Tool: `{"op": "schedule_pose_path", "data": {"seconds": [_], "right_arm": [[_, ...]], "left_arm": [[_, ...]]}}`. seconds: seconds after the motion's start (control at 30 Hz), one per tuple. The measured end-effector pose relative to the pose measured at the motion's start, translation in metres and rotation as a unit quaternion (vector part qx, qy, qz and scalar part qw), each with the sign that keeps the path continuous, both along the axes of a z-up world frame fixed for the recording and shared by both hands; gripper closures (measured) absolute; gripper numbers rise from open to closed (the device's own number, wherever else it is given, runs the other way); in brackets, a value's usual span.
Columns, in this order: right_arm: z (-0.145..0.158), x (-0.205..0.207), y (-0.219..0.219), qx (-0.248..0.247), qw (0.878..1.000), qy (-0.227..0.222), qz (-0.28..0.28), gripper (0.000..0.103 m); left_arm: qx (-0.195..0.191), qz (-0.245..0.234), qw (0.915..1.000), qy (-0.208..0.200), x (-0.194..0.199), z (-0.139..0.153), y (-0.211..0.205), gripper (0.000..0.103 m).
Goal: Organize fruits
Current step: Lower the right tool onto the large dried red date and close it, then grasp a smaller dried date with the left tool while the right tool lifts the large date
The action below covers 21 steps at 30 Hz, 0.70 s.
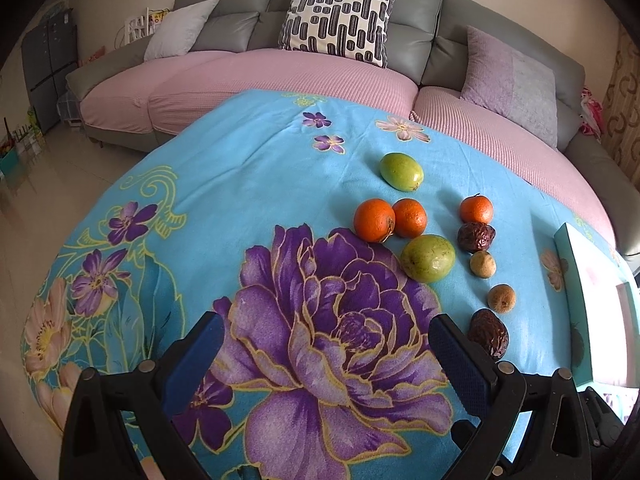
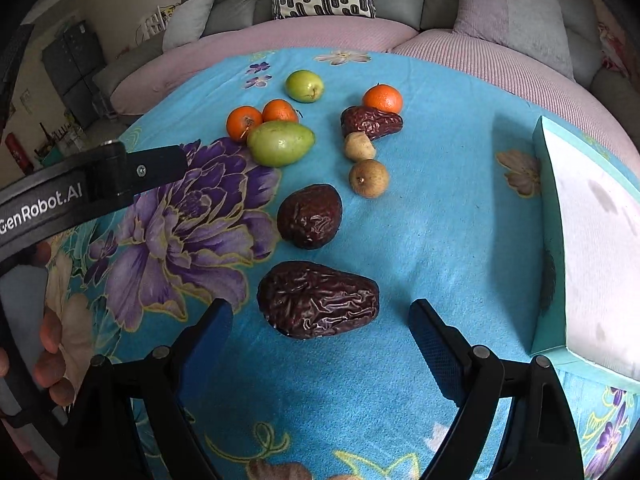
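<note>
Fruits lie loose on a blue floral cloth (image 1: 248,184). In the right wrist view my right gripper (image 2: 322,320) is open, its jaws on either side of a wrinkled dark red date (image 2: 318,300) that lies on the cloth. A second date (image 2: 310,216) lies beyond it, a third (image 2: 372,121) farther back. Two brown longans (image 2: 368,178) (image 2: 359,146), two green fruits (image 2: 280,143) (image 2: 304,85) and three oranges (image 2: 244,122) (image 2: 279,111) (image 2: 383,98) lie behind. My left gripper (image 1: 326,332) is open and empty over the purple flower print, left of the fruits (image 1: 428,258).
A teal-edged box with a pale inside (image 2: 554,240) stands at the cloth's right edge; it also shows in the left wrist view (image 1: 576,280). A grey sofa with pink covers and cushions (image 1: 336,20) runs behind the table. The left gripper's body (image 2: 80,196) reaches in at the left.
</note>
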State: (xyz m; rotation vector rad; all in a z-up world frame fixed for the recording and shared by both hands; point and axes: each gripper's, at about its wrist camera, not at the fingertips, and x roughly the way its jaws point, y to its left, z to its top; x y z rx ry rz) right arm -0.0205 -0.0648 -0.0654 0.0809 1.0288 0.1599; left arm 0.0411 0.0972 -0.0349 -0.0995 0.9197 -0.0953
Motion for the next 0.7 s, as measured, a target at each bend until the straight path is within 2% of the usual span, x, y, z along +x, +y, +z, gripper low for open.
{"op": "schedule_pose_path", "data": {"seconds": [0.33,0.37,0.4,0.47,0.53,0.57,0.7], "right_arm": [[-0.0011,0.0030,-0.0005,0.000,1.000,-0.007,-0.005,0.016],[-0.0007,0.0035,-0.0006,-0.002,1.000,-0.008,-0.006,0.019],[0.0001,0.0033,-0.0008,-0.002,1.000,-0.010,-0.006,0.026],[0.0017,0.0016,-0.0014,-0.004,1.000,-0.012,-0.006,0.035],[0.0021,0.0011,-0.0024,-0.001,1.000,-0.012,-0.006,0.038],[0.0026,0.0006,-0.0035,0.001,1.000,-0.012,-0.007,0.044],[0.0045,-0.0014,-0.0057,0.010,1.000,-0.015,-0.006,0.045]], "left_arm": [[-0.013,0.002,0.9998,0.014,0.0017,-0.0025,0.0021,0.000],[-0.014,0.002,0.9998,0.014,0.0018,-0.0024,0.0017,0.000],[-0.015,0.001,0.9998,0.014,0.0017,-0.0022,0.0015,0.000],[-0.017,0.000,0.9998,0.014,0.0015,-0.0015,0.0009,0.000],[-0.019,-0.002,0.9997,0.014,0.0016,-0.0012,-0.0003,0.000],[-0.020,-0.002,0.9997,0.014,0.0016,-0.0012,-0.0007,0.000],[-0.029,-0.003,0.9994,0.016,0.0014,-0.0005,-0.0024,0.000]]}}
